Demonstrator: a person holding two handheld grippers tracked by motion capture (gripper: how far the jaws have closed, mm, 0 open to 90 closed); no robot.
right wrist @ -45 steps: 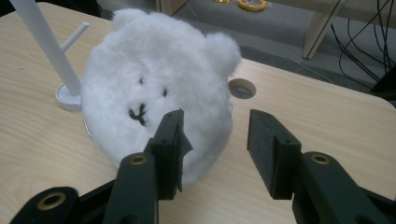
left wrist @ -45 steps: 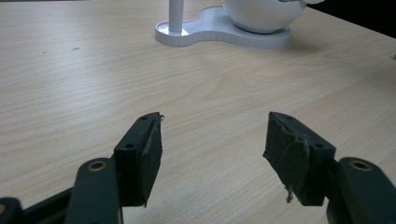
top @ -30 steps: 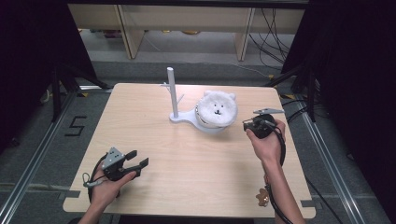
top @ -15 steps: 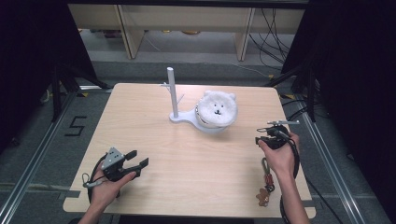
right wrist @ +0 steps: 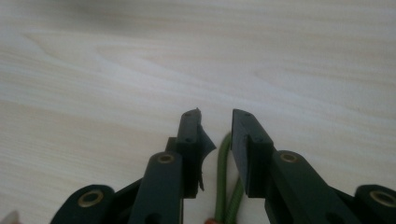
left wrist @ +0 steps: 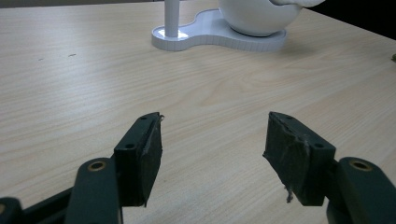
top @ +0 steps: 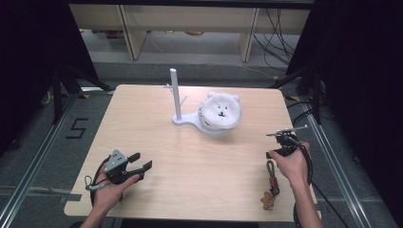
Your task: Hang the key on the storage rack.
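Right gripper over the keychain's green cord

Our right gripper (right wrist: 215,126) sits at the near right of the table (top: 199,180), jaws slightly apart with the keychain (top: 271,183) cord lying between them, unpressed; they have just been opening. Our left gripper (left wrist: 215,140) rests near left, jaws wide open.

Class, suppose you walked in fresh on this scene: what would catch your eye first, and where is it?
First, the white fluffy bear-faced bowl on a white stand with an upright post, at the table's far middle. Next, the right gripper near the right edge, its narrow jaws straddling a green cord loop whose bear-charm keychain trails toward the person. The left gripper rests wide open at front left.
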